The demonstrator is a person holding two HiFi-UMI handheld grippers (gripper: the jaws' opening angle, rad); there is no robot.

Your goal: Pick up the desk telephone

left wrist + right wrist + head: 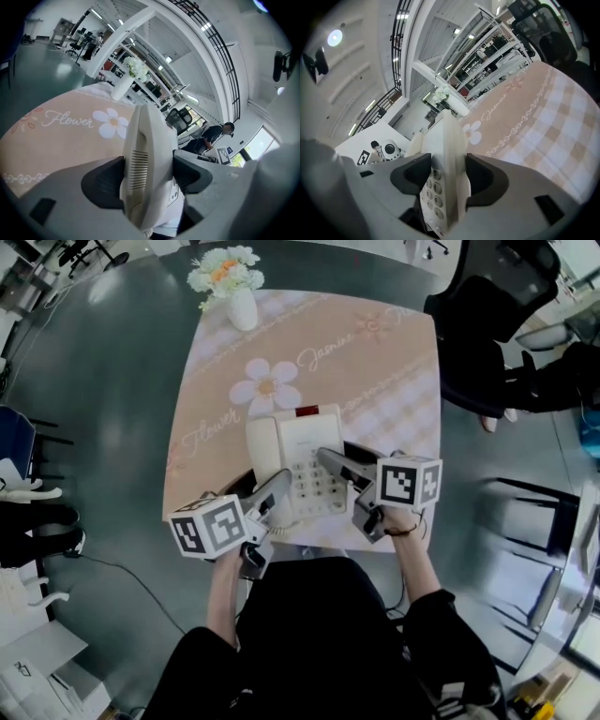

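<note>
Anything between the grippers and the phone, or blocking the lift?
Nothing visible. The left gripper and right gripper are both shut on the desk telephone; the flower vase stands apart near the table's far edge.

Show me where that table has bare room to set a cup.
Bare: the table right of the desk telephone, and the band between vase and telephone. Crowded: the near edge, where left gripper and right gripper clamp the telephone.

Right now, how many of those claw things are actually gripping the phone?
2. The left gripper is shut on the desk telephone at its left edge. The right gripper is shut on its right edge, beside the keypad. None are hidden.
</note>
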